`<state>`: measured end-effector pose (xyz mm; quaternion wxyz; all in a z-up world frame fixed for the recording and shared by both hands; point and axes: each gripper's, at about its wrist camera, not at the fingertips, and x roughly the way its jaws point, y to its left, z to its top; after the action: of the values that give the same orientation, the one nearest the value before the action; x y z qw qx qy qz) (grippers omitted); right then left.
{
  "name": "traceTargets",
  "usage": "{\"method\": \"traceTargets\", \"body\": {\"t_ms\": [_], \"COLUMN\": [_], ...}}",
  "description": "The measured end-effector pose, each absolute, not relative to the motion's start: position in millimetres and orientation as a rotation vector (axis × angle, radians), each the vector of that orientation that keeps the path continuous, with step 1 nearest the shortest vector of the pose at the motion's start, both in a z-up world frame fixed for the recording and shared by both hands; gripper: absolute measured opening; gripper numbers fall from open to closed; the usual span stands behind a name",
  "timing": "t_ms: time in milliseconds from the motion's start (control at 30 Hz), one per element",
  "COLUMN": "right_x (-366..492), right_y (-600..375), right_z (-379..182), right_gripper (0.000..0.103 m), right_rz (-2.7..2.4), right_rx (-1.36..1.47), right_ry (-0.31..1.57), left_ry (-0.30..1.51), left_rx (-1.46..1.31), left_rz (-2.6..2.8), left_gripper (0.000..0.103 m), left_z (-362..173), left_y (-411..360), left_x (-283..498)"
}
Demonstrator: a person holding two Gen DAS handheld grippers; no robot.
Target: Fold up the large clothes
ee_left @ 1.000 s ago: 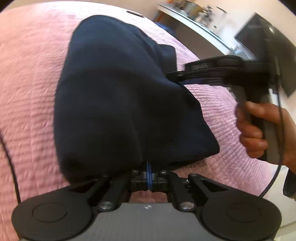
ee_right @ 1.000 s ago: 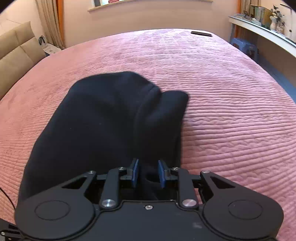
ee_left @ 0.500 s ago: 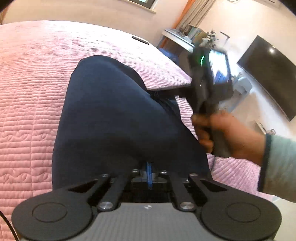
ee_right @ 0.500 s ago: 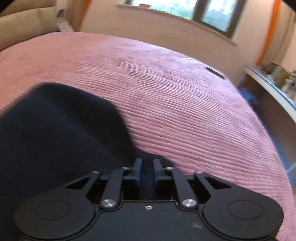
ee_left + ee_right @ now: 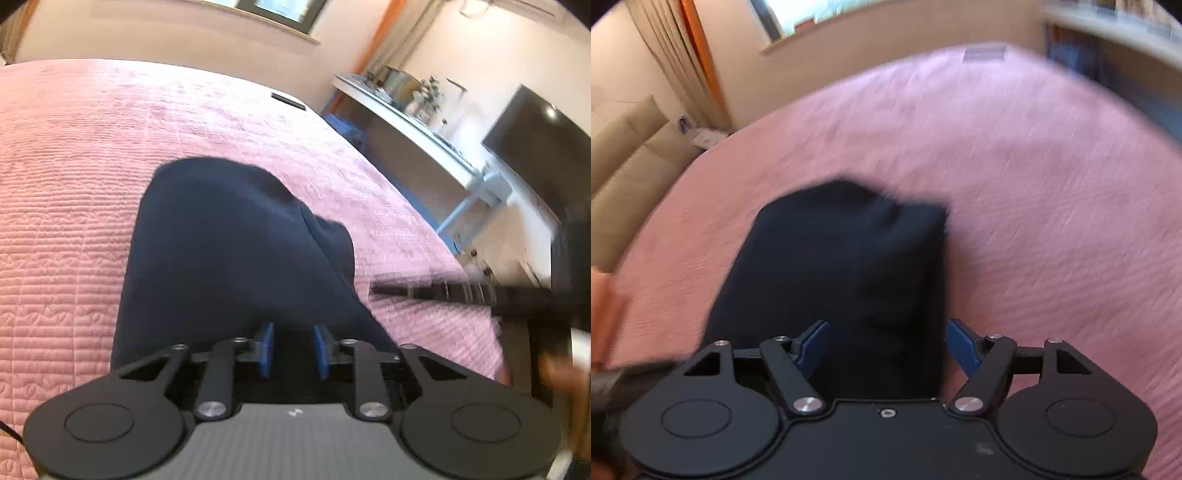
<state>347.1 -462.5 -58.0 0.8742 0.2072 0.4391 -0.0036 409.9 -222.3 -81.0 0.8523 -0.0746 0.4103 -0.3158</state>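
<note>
While your left claw [image 5: 291,349] stands narrowly parted, its blue pads [image 5: 266,347] have dark cloth lying between them; whether they touch the fabric you cannot tell from this view. Your right claw [image 5: 888,345] is spread wide, its blue pads [image 5: 812,343] set far to either side, with the near end of the garment lying in the gap and neither pad pressing on it.

That garment [image 5: 229,251] is a navy, soft, matte piece, folded into a thick, roughly oblong bundle with a rounded far end and a lengthwise crease where one layer overlaps another. It lies on the bed [image 5: 66,184], toward its near side and closer to the right-hand edge, stretching away from both claws. From the right wrist view the same bundle [image 5: 842,266] looks blocky, though that picture is smeared by motion.

A pink quilted bedspread with fine horizontal ribbing covers the bed. A small dark flat object [image 5: 288,100] rests near the far edge. To the right of the bed runs a long white table [image 5: 410,129] crowded with small items, with a dark screen [image 5: 535,147] on the wall beyond it. A window sill and orange-edged curtains [image 5: 683,59] line the far wall, and a beige padded headboard [image 5: 624,162] sits on the left.
</note>
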Motion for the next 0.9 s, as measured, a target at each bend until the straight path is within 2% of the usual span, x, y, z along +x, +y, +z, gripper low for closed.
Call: {"method": "traceTargets", "body": {"t_ms": [67, 167, 300, 367, 400, 467, 533, 633, 800, 833, 867, 900], "right_x": [350.9, 357.2, 354.8, 357.4, 360.7, 369.3, 377.7, 384.3, 384.1, 383.1, 384.0, 382.9], "right_y": [-452.8, -452.1, -466.0, -464.6, -465.4, -469.8, -480.0, -489.5, -492.7, -491.3, -489.7, -488.4], "right_z": [-75.3, -102.0, -102.1, -98.4, -96.9, -97.9, -106.3, -118.2, -124.3, -123.6, -124.6, -124.1], "right_gripper": [0.083, 0.103, 0.102, 0.101, 0.101, 0.101, 0.102, 0.103, 0.101, 0.095, 0.078, 0.074], "right_rz": [0.008, -0.103, -0.092, -0.057, -0.032, 0.027, 0.072, 0.139, 0.186, 0.198, 0.219, 0.232], "right_rx": [0.423, 0.345, 0.489, 0.467, 0.468, 0.506, 0.548, 0.617, 0.669, 0.682, 0.701, 0.727], "right_ry": [0.971, 1.039, 1.045, 1.031, 1.025, 1.030, 1.050, 1.071, 1.028, 1.015, 1.002, 0.989], "left_ry": [0.852, 0.834, 0.820, 0.806, 0.798, 0.812, 0.887, 1.013, 1.158, 1.169, 1.162, 1.140], "left_rx": [-0.180, -0.140, -0.100, -0.064, -0.064, -0.095, -0.151, -0.260, -0.548, -0.582, -0.598, -0.589], "left_rz": [-0.632, -0.591, -0.545, -0.455, -0.436, -0.419, -0.474, -0.570, -0.696, -0.702, -0.709, -0.712], "left_gripper": [0.044, 0.043, 0.044, 0.065, 0.070, 0.088, 0.096, 0.092, 0.096, 0.093, 0.089, 0.085], "left_z": [-79.3, -77.8, -71.1, -68.1, -65.0, -67.1, -79.0, -104.9, -151.6, -157.9, -161.2, -160.8], "left_y": [-218.8, -212.7, -197.4, -189.6, -185.5, -175.6, -169.2, -160.1, -145.0, -143.5, -142.9, -142.8], "left_x": [413.9, 418.1, 420.3, 422.6, 423.0, 428.9, 442.0, 466.5, 501.8, 505.0, 505.8, 504.0]}}
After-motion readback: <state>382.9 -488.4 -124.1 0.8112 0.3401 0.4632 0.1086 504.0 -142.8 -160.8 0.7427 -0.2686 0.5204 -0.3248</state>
